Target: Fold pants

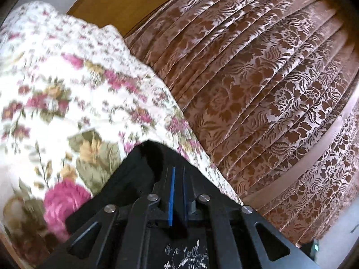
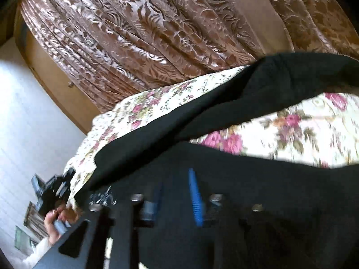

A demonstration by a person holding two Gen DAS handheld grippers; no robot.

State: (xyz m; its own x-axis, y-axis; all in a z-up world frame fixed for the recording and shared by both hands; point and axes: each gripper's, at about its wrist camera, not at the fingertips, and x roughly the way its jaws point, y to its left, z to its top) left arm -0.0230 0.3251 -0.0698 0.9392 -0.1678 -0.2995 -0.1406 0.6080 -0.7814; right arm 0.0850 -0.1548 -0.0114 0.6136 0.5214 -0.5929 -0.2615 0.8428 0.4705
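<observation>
The curtain (image 1: 258, 71) takes up most of both views, brown with a pale flower pattern, hanging in tight pleats behind the bed; in the right wrist view a plain pinkish band runs down between its pleats. The bedspread (image 1: 67, 94), white with pink roses and green leaves, covers the bed and meets the curtain along its far edge. The pants (image 2: 179, 121), black, lie across the bedspread: one long strip runs slantwise from the lower left up to the upper right of the right wrist view, and more black cloth fills the near foreground under the right gripper. A wooden cabinet (image 1: 116, 2) with a small round knob stands beyond the corner of the bed, beside a pale wall (image 2: 27, 103). The left gripper (image 1: 177, 179) has its fingers drawn close together, blue pads almost meeting, clamped on a raised peak of the pants; the cloth stands up in a point just past the fingertips, and a white embroidered pattern shows on the black fabric below the frame. The right gripper (image 2: 175, 192) is blurred; its blue pads stand partly apart over the black cloth, and whether they pinch any of it I cannot tell. The left hand (image 2: 56, 222) shows at the lower left of the right wrist view, wrapped around its gripper's handle.
</observation>
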